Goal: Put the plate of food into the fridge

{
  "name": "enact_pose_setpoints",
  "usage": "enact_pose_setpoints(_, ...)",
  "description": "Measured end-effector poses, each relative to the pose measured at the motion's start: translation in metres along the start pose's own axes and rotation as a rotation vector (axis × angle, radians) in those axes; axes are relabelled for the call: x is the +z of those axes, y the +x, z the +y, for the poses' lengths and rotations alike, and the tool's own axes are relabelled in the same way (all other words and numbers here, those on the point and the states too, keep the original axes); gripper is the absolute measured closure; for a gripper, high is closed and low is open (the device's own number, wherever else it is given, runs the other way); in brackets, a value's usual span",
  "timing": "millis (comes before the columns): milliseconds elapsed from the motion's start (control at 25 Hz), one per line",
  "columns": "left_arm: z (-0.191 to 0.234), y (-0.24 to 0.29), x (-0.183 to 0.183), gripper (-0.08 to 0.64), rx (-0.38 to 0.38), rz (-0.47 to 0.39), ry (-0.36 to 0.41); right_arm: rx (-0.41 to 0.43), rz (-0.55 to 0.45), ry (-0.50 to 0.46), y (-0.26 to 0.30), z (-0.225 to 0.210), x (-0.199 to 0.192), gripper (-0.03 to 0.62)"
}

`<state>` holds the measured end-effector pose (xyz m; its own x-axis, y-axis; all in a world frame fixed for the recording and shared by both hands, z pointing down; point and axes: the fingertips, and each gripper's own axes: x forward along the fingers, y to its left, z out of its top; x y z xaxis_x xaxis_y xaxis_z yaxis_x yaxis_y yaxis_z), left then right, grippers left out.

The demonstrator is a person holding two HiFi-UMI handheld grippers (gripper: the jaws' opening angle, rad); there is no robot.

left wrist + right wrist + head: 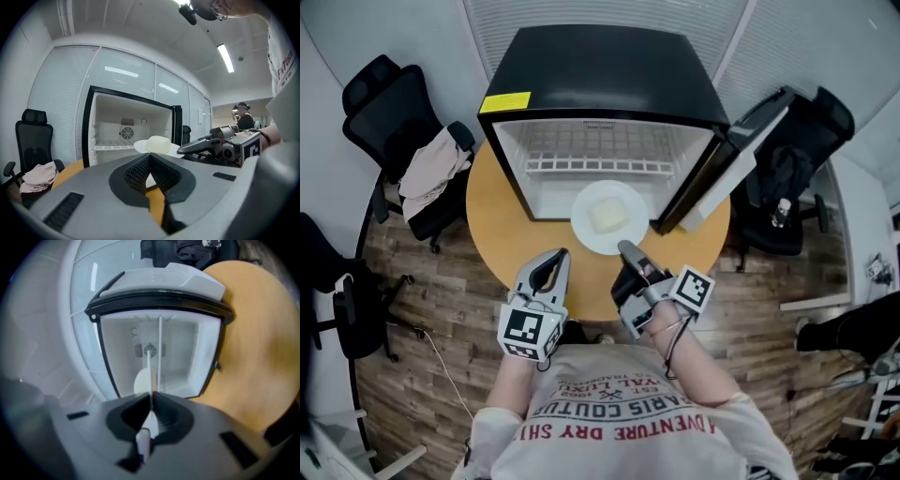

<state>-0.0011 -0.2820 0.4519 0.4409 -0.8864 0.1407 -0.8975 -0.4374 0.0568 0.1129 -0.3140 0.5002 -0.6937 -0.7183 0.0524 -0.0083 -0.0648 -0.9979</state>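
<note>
A white plate [584, 230] carrying a pale lump of food [607, 216] sits just in front of the open black mini fridge [600, 75]. My right gripper [625, 248] is shut on the plate's near rim. In the right gripper view the plate [150, 376] runs edge-on between the jaws toward the fridge's white inside [187, 357]. To the plate's left, my left gripper [551, 267] is shut on nothing. Its own view [150, 157] shows the plate [140, 146], the food [158, 144] and the right gripper [187, 147] ahead of it.
The fridge door [731, 159] stands open to the right. A wire shelf [598, 166] crosses the fridge's inside. The round wooden table [497, 225] bears the fridge. A black chair with clothes [431, 169] stands to the left, and another chair [787, 178] to the right.
</note>
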Motion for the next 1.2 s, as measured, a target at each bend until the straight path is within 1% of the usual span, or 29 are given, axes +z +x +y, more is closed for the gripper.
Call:
enact_pose_setpoints(320, 0.043, 0.03, 0.016, 0.531, -0.017, -0.011, 0.007, -0.004, -0.039, 0.009, 0.047, 0.007, 0.018, 0.552)
enact_pose_setpoints(520, 0.062, 0.045, 0.02, 0.531, -0.03, -0.011, 0.006, -0.005, -0.069, 0.007, 0.074, 0.007, 0.032, 0.552)
enact_pose_setpoints(800, 0.078, 0.063, 0.022, 0.531, -0.047, -0.013, 0.002, -0.035, -0.09, 0.022, 0.103, -0.002, 0.044, 0.552)
enact_pose_setpoints(1200, 0.096, 0.074, 0.018, 0.531, -0.037, -0.001, -0.009, -0.062, -0.103, 0.03, 0.127, -0.01, 0.056, 0.55)
